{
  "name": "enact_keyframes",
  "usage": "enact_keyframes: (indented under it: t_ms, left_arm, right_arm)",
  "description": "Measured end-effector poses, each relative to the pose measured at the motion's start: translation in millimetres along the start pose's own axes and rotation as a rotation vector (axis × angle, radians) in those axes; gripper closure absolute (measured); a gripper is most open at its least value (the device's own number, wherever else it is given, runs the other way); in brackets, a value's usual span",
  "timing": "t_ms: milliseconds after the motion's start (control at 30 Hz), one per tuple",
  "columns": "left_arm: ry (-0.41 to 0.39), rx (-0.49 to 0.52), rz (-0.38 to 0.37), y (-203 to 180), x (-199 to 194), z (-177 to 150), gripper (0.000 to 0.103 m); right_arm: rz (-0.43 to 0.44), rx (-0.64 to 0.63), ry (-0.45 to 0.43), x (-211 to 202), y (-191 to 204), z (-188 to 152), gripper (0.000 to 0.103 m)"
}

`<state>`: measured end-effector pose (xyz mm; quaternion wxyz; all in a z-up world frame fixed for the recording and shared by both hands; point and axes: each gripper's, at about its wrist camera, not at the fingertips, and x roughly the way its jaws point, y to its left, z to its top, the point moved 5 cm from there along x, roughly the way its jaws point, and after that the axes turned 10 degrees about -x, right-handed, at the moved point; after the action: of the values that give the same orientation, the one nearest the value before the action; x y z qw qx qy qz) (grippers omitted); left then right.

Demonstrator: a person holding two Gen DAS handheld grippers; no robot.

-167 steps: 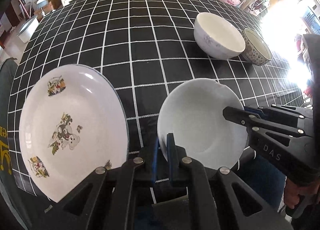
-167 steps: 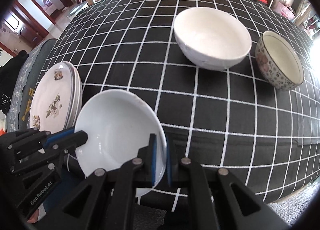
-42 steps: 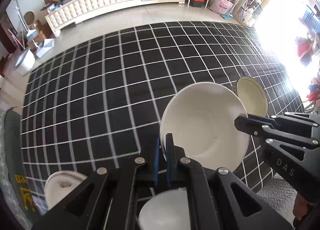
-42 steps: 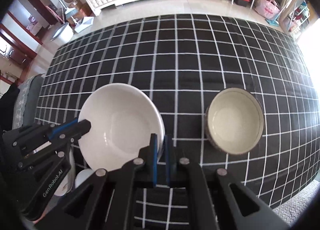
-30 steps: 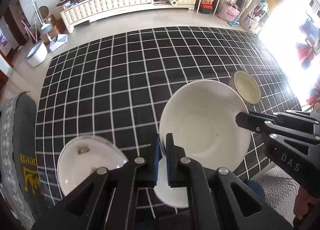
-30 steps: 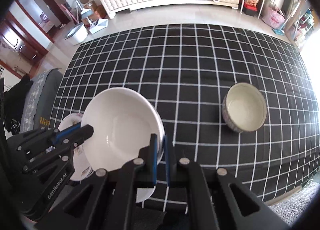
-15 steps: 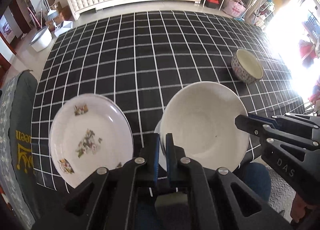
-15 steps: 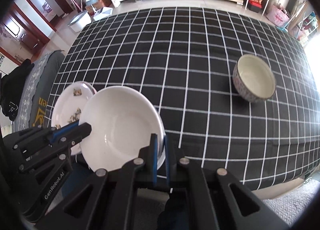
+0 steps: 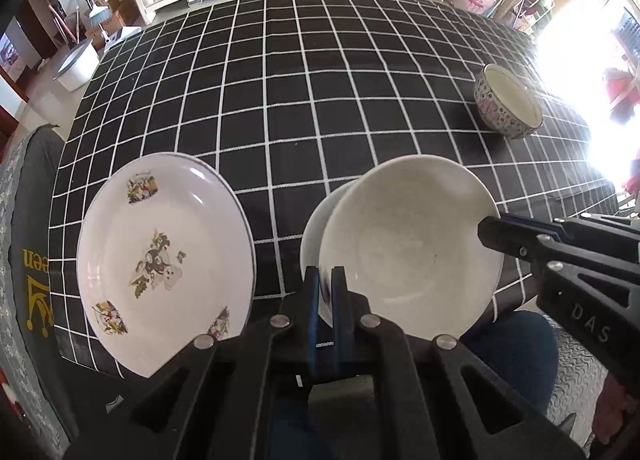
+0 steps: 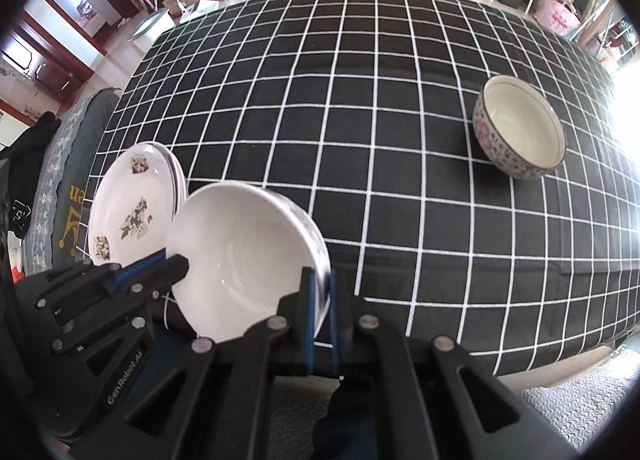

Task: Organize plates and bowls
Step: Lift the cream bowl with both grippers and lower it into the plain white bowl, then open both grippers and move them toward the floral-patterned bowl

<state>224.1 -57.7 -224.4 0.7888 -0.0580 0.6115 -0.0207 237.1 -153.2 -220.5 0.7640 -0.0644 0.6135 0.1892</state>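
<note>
I hold a large white bowl [image 9: 408, 248] between both grippers. My left gripper [image 9: 326, 280] is shut on its near-left rim. My right gripper [image 10: 320, 284] is shut on its right rim, and it also shows in the left wrist view [image 9: 486, 225]. The bowl [image 10: 240, 256] hangs just above a second white bowl [image 9: 316, 219] at the table's front edge; I cannot tell if they touch. A stack of white plates [image 9: 160, 260] with cartoon prints lies to the left, also in the right wrist view [image 10: 128, 203].
A small patterned bowl [image 9: 508, 105] stands at the right of the black checked tablecloth [image 9: 300, 79], also in the right wrist view [image 10: 520, 125]. A grey chair [image 9: 24, 240] stands at the left edge. The table's front edge runs under the held bowl.
Both grippers have carried the white bowl from the far right of the table back and down toward the front edge, over the other white bowl beside the plates.
</note>
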Motion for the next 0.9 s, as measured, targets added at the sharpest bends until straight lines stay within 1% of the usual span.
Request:
enact_keyframes:
  t_ms: [200,500,600,667,800,833,867,900]
  left_arm:
    - [0.017,-0.008,-0.006,5,6,0,0.098]
    - [0.018,-0.006,-0.003,5,6,1,0.098]
    - [0.026,-0.027,-0.014,7,6,2,0.098]
    - [0.039,-0.049,-0.022,8,7,4,0.098]
    - [0.027,-0.040,-0.016,7,3,4,0.098]
    - [0.025,-0.042,-0.016,7,2,4,0.096]
    - [0.022,-0.045,-0.017,7,1,5,0.089]
    - [0.018,-0.047,-0.015,8,-1,6,0.084]
  right_arm:
    - [-0.002,-0.005,0.012,6,2,3,0.094]
    - [-0.007,-0.011,0.034,14,1,4,0.094]
    - [-0.011,-0.020,0.033,15,1,3,0.094]
    - [-0.014,-0.005,0.033,15,-2,2,0.094]
    - [0.000,0.003,0.027,13,-5,1,0.094]
    - [-0.002,-0.001,0.027,13,-4,1,0.094]
    - [-0.006,-0.004,0.028,13,-4,1,0.093]
    - [-0.009,-0.006,0.026,13,-3,1,0.093]
